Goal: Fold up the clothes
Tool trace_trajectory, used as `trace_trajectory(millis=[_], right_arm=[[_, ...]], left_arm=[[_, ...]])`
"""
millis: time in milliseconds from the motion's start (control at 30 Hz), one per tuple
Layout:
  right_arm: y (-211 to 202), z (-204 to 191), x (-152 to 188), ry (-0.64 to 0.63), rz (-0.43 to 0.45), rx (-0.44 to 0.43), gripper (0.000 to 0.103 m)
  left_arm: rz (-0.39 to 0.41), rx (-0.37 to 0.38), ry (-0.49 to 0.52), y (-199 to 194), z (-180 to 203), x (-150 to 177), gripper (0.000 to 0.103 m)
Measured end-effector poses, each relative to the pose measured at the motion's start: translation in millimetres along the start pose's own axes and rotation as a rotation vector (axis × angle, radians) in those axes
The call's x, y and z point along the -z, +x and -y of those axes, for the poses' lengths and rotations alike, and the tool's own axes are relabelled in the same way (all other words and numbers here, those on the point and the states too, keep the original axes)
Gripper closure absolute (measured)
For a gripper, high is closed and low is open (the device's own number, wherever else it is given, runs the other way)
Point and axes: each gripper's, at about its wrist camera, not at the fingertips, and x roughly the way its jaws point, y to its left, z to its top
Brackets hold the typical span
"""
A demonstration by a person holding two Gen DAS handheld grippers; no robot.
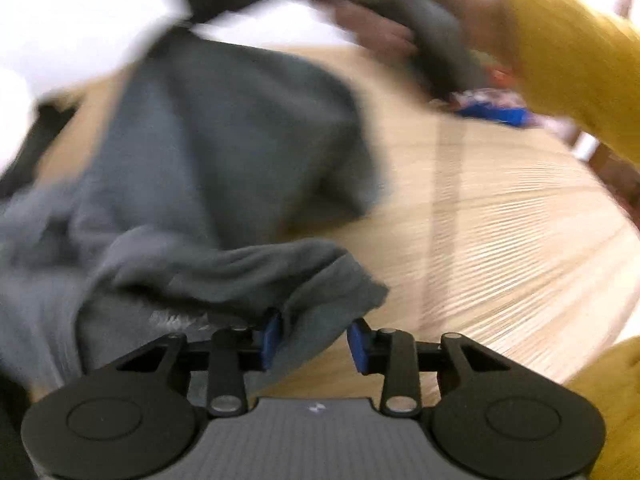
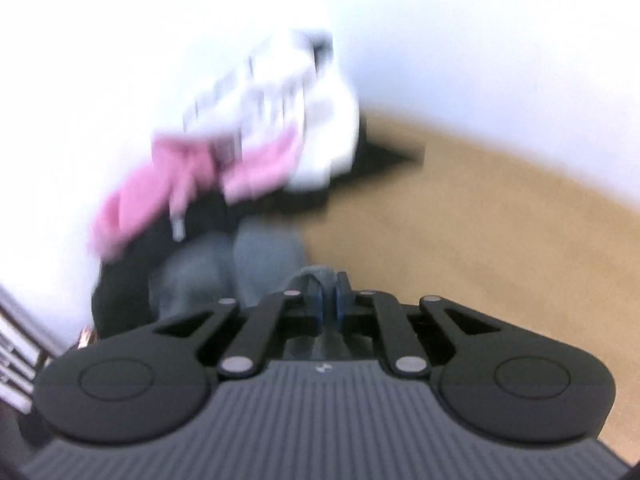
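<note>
Blurring grey garment (image 1: 224, 152), pink cloth (image 2: 160, 188) indistinct

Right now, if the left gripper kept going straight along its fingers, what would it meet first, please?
The grey garment: a fold already lies between the left gripper fingers, with more bunched ahead. Blur makes depth uncertain.

Both cameras sit just behind their own fingers, close over the wooden table (image 1: 500, 216). The left view looks down steeply; the right looks flatter. Both share the grey cloth (image 1: 224, 148).
</note>
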Motion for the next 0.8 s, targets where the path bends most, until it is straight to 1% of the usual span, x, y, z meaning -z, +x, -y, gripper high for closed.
trace_trajectory(millis=[67, 100, 167, 200, 233, 267, 300, 333, 367, 433, 500, 567, 633, 667, 733, 800], right_arm=[[-23, 1, -22, -0.036, 0.075, 0.038, 0.093], [-29, 8, -23, -0.036, 0.072, 0.110, 0.093], [-41, 22, -23, -0.036, 0.068, 0.254, 0.091], [-47, 30, -22, -0.035, 0.061, 0.328, 0.086], [-41, 42, -13, -0.029, -0.014, 0.431, 0.069], [-36, 52, -2, -0.027, -0.097, 0.518, 0.063], [-31, 63, 15, -0.025, -0.188, 0.599, 0.060], [-26, 73, 32, -0.023, -0.277, 0.678, 0.060], [-25, 79, 47, -0.013, -0.340, 0.715, 0.060], [-30, 89, 76, 0.063, -0.425, 0.742, 0.060], [-42, 96, 97, 0.183, -0.443, 0.717, 0.060], [-49, 97, 111, 0.274, -0.439, 0.711, 0.060], [-50, 93, 123, 0.315, -0.435, 0.718, 0.060], [-51, 90, 129, 0.329, -0.432, 0.722, 0.060], [-56, 86, 138, 0.337, -0.427, 0.730, 0.060], [-55, 70, 145, 0.347, -0.408, 0.741, 0.060]], left_arm=[[0.071, 0.049, 0.032, -2, 18, -21, 0.061], [0.093, 0.080, 0.034, -1, 24, -31, 0.060], [0.111, 0.133, 0.037, 3, 36, -46, 0.057], [0.103, 0.141, 0.045, 5, 42, -50, 0.055], [0.089, 0.144, 0.054, 9, 46, -51, 0.048], [0.075, 0.143, 0.061, 11, 49, -50, 0.047], [0.055, 0.143, 0.069, 13, 52, -47, 0.047], [0.032, 0.134, 0.074, 16, 52, -44, 0.046], [0.011, 0.118, 0.075, 17, 52, -40, 0.046], [-0.026, 0.078, 0.067, 17, 43, -31, 0.046], [-0.057, 0.040, 0.038, 15, 27, -24, 0.046], [-0.065, 0.003, -0.014, 7, 2, -22, 0.046], [-0.057, -0.048, -0.065, -4, -26, -25, 0.045], [-0.049, -0.080, -0.078, -7, -35, -28, 0.044], [-0.035, -0.164, -0.095, -11, -68, -34, 0.041], [-0.039, -0.248, -0.110, -18, -88, -33, 0.041]])
